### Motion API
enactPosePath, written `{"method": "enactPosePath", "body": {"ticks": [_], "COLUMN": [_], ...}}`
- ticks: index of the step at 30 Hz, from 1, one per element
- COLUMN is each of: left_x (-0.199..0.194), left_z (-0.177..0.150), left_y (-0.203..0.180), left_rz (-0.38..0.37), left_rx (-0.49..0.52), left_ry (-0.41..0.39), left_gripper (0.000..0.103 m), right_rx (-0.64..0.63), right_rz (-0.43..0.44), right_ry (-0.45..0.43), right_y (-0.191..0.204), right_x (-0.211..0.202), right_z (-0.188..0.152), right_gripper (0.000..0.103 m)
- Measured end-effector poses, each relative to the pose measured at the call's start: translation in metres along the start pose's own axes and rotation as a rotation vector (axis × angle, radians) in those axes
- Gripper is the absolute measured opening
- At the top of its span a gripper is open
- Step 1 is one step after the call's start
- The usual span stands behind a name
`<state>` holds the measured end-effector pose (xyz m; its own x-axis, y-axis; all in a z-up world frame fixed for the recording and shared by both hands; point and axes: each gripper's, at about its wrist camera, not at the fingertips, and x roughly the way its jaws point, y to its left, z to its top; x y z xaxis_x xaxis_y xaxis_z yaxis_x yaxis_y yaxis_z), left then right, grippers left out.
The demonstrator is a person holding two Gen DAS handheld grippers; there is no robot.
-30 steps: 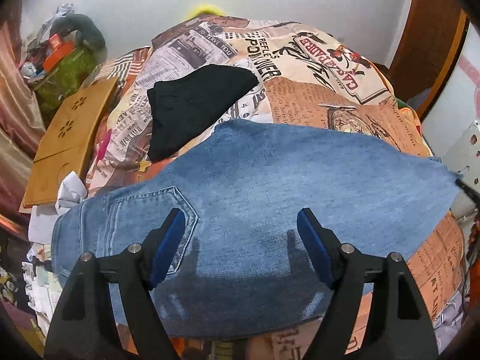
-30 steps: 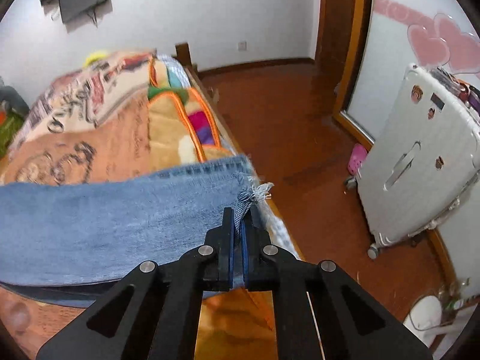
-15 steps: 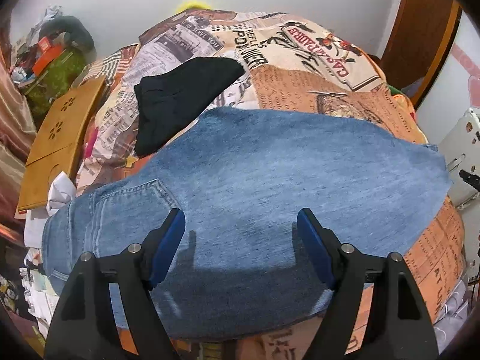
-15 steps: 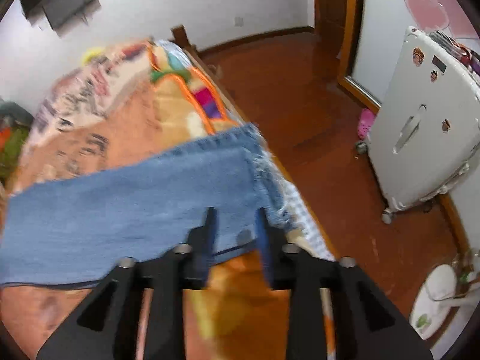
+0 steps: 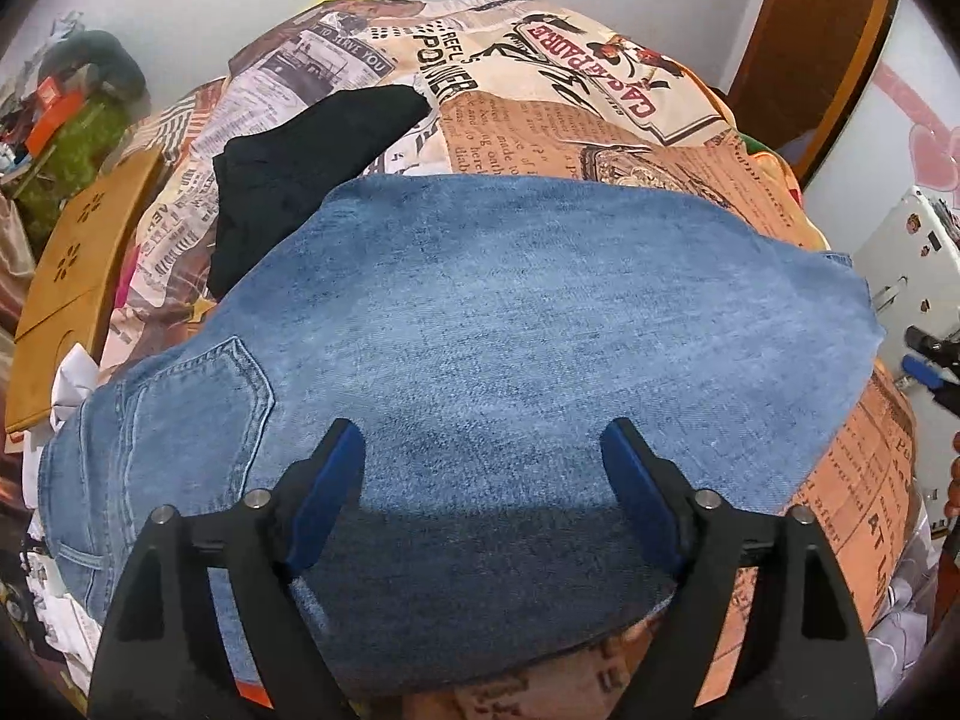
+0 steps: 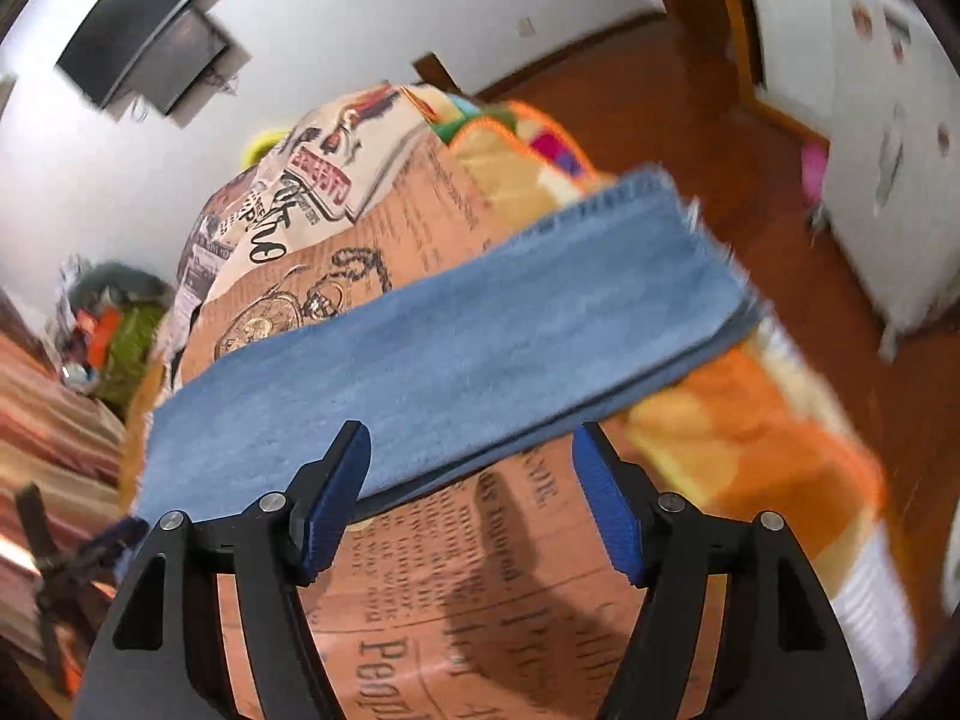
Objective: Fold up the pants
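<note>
Left wrist view: jeans (image 5: 510,324) are seen laid lengthwise, legs stacked, on a bed (image 5: 540,120); crosswise folds remain. Left gripper (image 5: 480,468) and right gripper (image 6: 471,480) are spread, empty.

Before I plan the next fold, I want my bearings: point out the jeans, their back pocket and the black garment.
jeans (image 5: 540,324): left wrist view, middle of the leg.
back pocket (image 5: 198,414): left wrist view, pocket's centre.
black garment (image 5: 300,168): left wrist view, its middle.

Even indoor light, left view sharp, right view motion-blurred, fisheye edges w/ dark vignette
</note>
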<state>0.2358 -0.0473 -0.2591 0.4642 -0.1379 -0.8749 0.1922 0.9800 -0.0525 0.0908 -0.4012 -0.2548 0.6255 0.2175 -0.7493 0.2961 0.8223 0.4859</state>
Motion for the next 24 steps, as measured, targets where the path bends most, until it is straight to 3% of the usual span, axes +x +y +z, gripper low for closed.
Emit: {"method": "enactPosePath", "body": {"ticks": [4, 15, 20, 24], "left_x": [0.004, 0.008, 0.009, 0.009], "left_z": [0.000, 0.002, 0.002, 0.002], "left_y": [0.003, 0.003, 0.003, 0.003], "left_rz": [-0.029, -0.036, -0.038, -0.036], "left_rx": [-0.017, -0.024, -0.027, -0.027], "left_ry": [0.005, -0.006, -0.007, -0.006], "left_gripper": [0.088, 0.093, 0.094, 0.094], "right_rx": [0.116, 0.224, 0.262, 0.217], "right_rz": [0.025, 0.026, -0.008, -0.010], "right_ry": [0.042, -0.002, -0.022, -0.053], "right_y": [-0.011, -0.032, -0.043, -0.041], "right_x": [0.022, 0.050, 0.055, 0.049], "right_z": [-0.007, 0.009, 0.017, 0.023], "right_gripper": [0.066, 0.065, 0.020, 0.014]}}
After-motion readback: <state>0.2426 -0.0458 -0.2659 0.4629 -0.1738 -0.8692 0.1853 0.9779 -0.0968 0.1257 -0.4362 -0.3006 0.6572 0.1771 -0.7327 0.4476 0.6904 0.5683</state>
